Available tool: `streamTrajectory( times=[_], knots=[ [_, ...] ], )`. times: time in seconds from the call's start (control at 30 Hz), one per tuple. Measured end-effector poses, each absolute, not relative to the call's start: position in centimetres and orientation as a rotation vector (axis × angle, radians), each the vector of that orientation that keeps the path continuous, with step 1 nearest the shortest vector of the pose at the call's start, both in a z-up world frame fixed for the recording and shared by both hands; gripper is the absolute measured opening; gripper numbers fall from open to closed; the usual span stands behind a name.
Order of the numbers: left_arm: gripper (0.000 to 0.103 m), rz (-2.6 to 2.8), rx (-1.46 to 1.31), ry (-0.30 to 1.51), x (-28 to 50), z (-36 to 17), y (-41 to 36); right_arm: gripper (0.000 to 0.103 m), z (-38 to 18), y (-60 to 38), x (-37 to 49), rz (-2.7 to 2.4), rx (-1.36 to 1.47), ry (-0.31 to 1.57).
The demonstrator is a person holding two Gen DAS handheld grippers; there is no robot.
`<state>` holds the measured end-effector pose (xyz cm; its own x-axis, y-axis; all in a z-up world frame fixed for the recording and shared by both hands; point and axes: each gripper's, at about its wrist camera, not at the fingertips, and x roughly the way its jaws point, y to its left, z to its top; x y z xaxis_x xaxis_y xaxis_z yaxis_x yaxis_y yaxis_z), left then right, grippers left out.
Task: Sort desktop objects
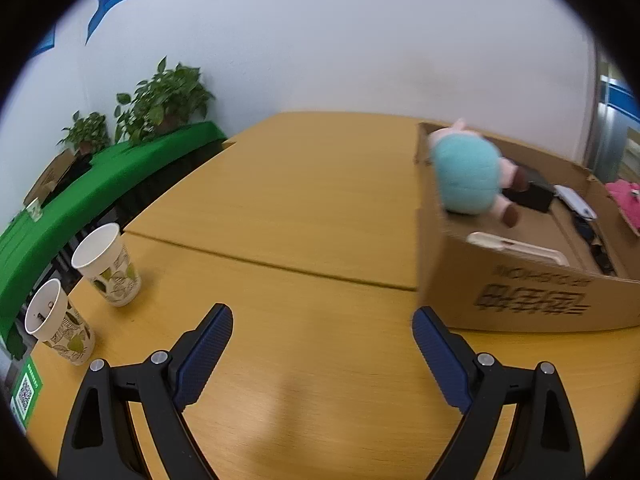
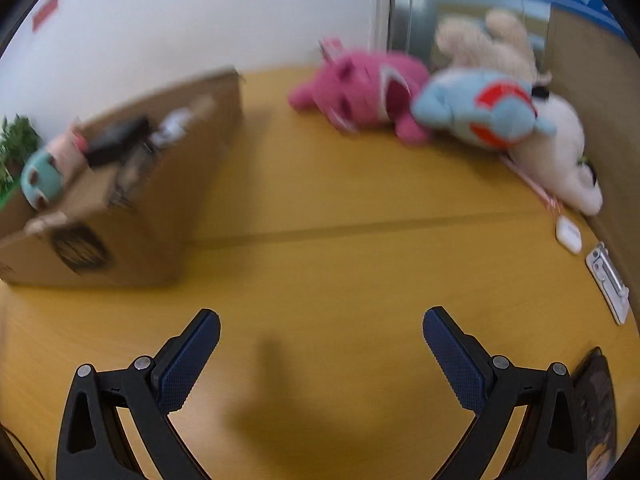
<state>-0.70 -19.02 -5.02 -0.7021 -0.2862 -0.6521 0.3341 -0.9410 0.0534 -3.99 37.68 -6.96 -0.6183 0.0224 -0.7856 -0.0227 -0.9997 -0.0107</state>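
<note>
Both tools gape wide with nothing between the pads. My left tool (image 1: 322, 330) hangs over bare yellow wooden tabletop (image 1: 304, 200); my right tool (image 2: 321, 330) does the same in its own view, angled down at the wood.

The open brown cardboard box (image 1: 520, 300) stands just right of the left tool and ahead of it. A plush pig in a teal dress (image 1: 470, 178) is draped over the box's near corner, and dark items and a pale flat piece lie inside.

Things not yet sorted, as I judge it: two white paper cups with a leaf print (image 1: 108, 268), upright and close together, ahead-left of the left tool near the tabletop edge. From the right wrist view, a heap of plush toys lies ahead-right against the wall: a pink plush animal (image 2: 360, 92), a light blue plush with a red patch (image 2: 480, 112), and a cream plush (image 2: 560, 152) behind them. The pink one's long axis runs roughly left to right across my view.

The right tool is the nearer one to the plush heap, the left to the cups. The box lies between the two groups.

Hard to read: the right view is smeared by motion blur. A small white case (image 2: 568, 234), a silver flat object (image 2: 608, 280) and a dark patterned thing at the frame's lower right are cut off or unclear.
</note>
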Motion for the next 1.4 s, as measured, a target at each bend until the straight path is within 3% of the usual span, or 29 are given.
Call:
streamTrajectory(
  times=[0.33,0.37,0.4,0.63,1.4],
  knots=[
    [0.094,-2.545,1.268,0.171,-5.4,-9.3,-25.8,0.103,-8.9,45.6,-7.4,2.800,-1.474,-0.014],
    [0.095,-2.544,1.265,0.180,-5.6,-9.3,-26.0,0.103,-9.0,45.9,-7.8,2.816,-1.466,-0.019],
    [0.103,-2.546,1.268,0.186,-5.9,-9.5,-26.2,0.103,-9.0,46.1,-7.9,2.843,-1.454,-0.034],
    [0.103,-2.641,1.328,0.130,-7.6,-9.9,-25.1,0.103,-9.2,46.1,-8.6,2.948,-1.505,-0.145],
    [0.103,-2.652,1.334,0.138,-8.8,-10.1,-26.0,0.103,-9.3,46.2,-8.8,2.953,-1.511,-0.147]
  ],
)
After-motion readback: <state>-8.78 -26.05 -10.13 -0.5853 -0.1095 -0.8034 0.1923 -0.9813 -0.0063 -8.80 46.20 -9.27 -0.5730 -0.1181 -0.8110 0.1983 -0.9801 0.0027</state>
